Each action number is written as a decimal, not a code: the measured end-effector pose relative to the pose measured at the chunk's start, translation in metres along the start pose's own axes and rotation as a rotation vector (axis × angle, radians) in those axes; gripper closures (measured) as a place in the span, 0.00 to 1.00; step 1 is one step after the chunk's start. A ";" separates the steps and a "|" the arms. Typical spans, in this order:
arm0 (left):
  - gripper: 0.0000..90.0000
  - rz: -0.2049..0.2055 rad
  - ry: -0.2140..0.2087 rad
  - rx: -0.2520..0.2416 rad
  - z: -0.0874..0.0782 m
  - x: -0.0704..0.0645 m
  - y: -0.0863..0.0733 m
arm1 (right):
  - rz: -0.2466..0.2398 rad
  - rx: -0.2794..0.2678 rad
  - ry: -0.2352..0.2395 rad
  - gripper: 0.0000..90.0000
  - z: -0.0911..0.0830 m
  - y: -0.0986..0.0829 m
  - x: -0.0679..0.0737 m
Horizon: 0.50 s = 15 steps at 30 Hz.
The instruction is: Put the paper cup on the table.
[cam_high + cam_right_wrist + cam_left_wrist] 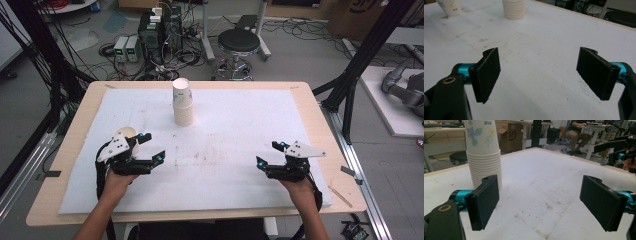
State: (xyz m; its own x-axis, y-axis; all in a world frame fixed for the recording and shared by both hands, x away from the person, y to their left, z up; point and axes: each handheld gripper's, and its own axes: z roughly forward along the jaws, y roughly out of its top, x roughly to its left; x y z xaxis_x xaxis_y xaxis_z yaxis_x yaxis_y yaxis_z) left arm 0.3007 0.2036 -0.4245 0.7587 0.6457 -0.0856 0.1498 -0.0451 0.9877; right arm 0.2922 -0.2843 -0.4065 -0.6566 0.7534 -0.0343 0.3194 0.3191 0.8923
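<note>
At the near edge of the table [65, 165], a white mat [240, 125] covers most of the wooden top, and the person's forearms come in over it. The left gripper [150, 148] sits at the near left of the mat with its jaws spread wide and nothing between them; a single paper cup [123, 134] stands just behind it, partly hidden by the grey plate on top. The right gripper [270, 154] rests at the near right, jaws likewise wide apart and empty.

The mat between the two grippers is bare apart from faint brown stains [544, 206] near its middle.

Farther off, a stack of paper cups [183, 101] stands upright at the far centre of the mat, slightly left of the midline and well apart from both grippers. In the left gripper view the stack [484, 152] rises just beyond the left jaw, its many nested rims showing and a flower print on the top cup. In the right gripper view the stack [514, 9] is far ahead, with the single cup [449, 7] to its left.

Beyond the table, on the floor, stand a black stool [239, 42], tangled cables and electronic boxes [150, 32].
</note>
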 end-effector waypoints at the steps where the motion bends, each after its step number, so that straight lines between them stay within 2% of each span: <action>1: 0.18 0.000 -0.003 0.000 0.000 0.000 0.000 | -0.002 -0.001 -0.001 0.22 0.000 0.000 0.000; 15: 0.19 0.000 0.001 0.009 0.003 0.002 -0.001 | 0.018 0.010 0.001 0.22 0.002 -0.004 -0.003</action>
